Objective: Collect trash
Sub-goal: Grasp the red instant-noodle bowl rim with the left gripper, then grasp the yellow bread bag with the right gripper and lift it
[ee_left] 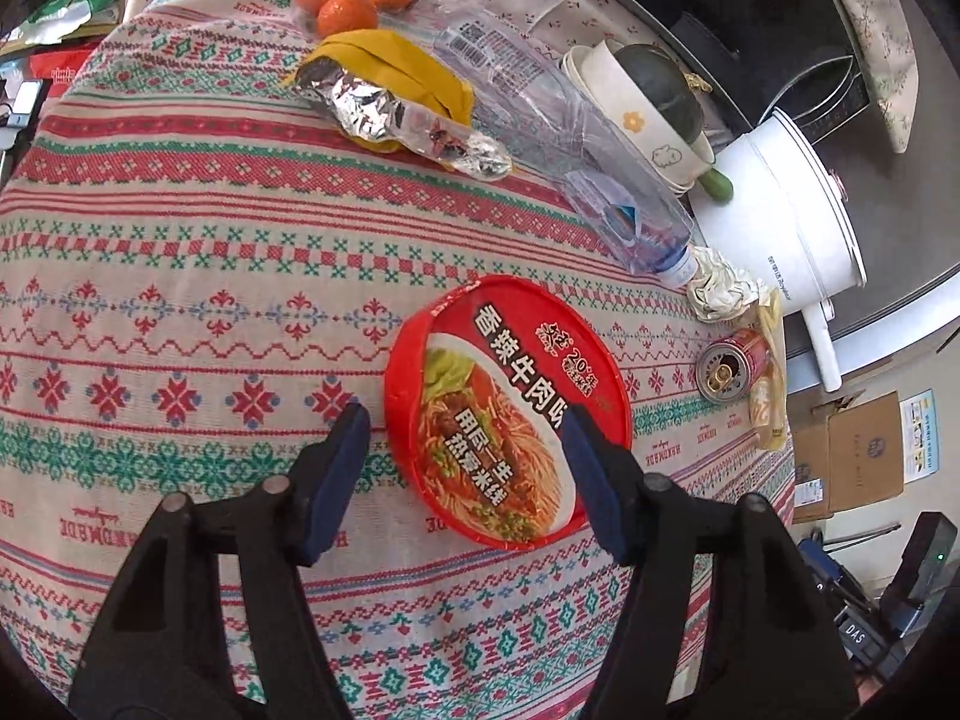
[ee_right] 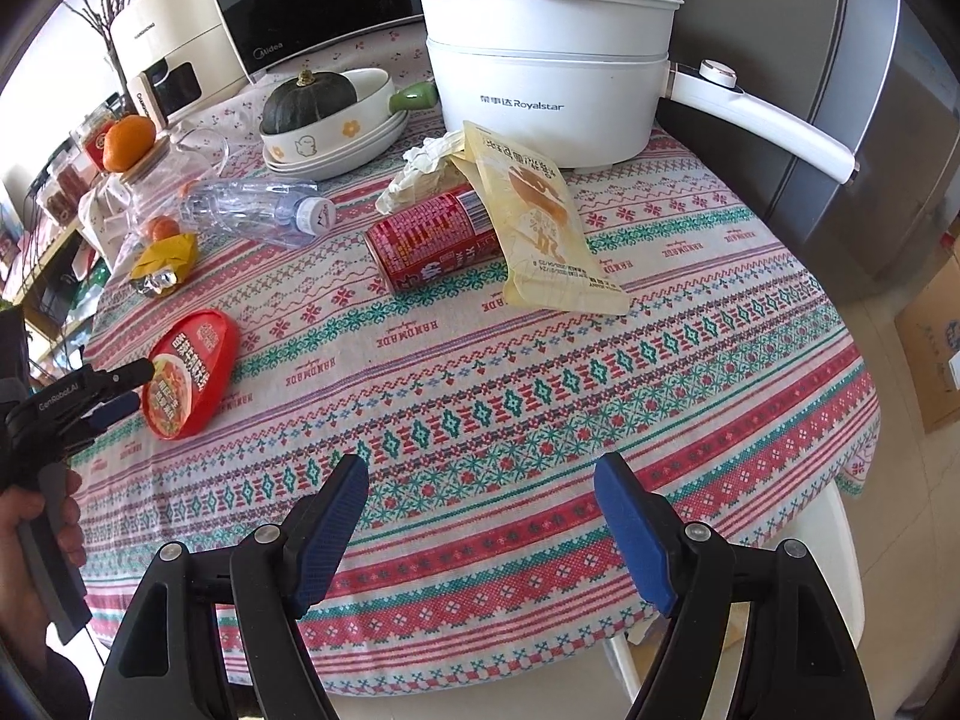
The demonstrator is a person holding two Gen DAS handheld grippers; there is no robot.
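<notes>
My left tongs [ee_left: 465, 426] stood partly apart around the red noodle lid [ee_left: 507, 414] on the tablecloth [ee_left: 180, 300], not squeezing it. My right tongs [ee_right: 480, 480] were wide, empty, well away from the lid.

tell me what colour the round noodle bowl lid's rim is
Red; the round noodle bowl lid shows best in the left wrist view.

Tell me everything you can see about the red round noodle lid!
The red noodle lid is a round, shallow disc with a raised red rim, probably plastic. Its top shows a picture of noodles with meat and greens, plus white Chinese writing. It lies flat, picture up, on the patterned tablecloth, apart from the other litter. The left gripper hangs over its near edge, jaws apart on either side; whether they touch it is unclear.
</notes>
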